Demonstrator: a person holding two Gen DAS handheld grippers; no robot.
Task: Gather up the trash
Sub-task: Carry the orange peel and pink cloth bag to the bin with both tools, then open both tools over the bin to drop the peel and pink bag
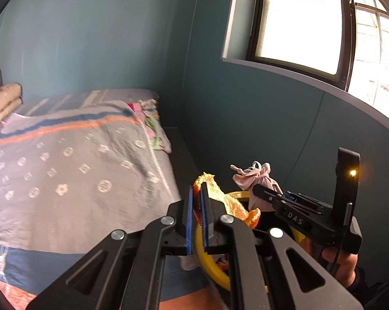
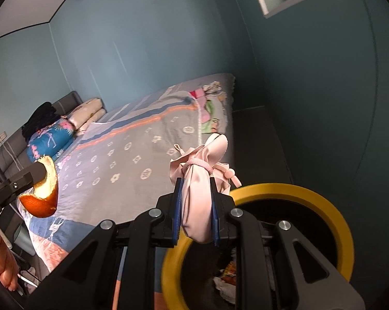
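Note:
My left gripper (image 1: 197,193) is shut on a strip of orange peel (image 1: 228,201), which curls out to the right of its blue pads. The same orange peel (image 2: 43,191) shows at the left edge of the right wrist view. My right gripper (image 2: 195,196) is shut on a pink satin bundle (image 2: 197,201) tied with a pink band; that pink bundle (image 1: 256,180) also appears in the left wrist view. Both grippers hang over a bin with a yellow rim (image 2: 323,201), whose yellow rim (image 1: 207,266) shows below the left fingers. Scraps lie inside the bin.
A bed (image 1: 78,160) with a grey patterned cover fills the left, with pillows (image 2: 52,139) at its head. Teal walls and a dark ledge (image 2: 256,134) stand behind the bin. A bright window (image 1: 298,20) is at the upper right. A hand (image 1: 342,266) grips the right gripper's handle.

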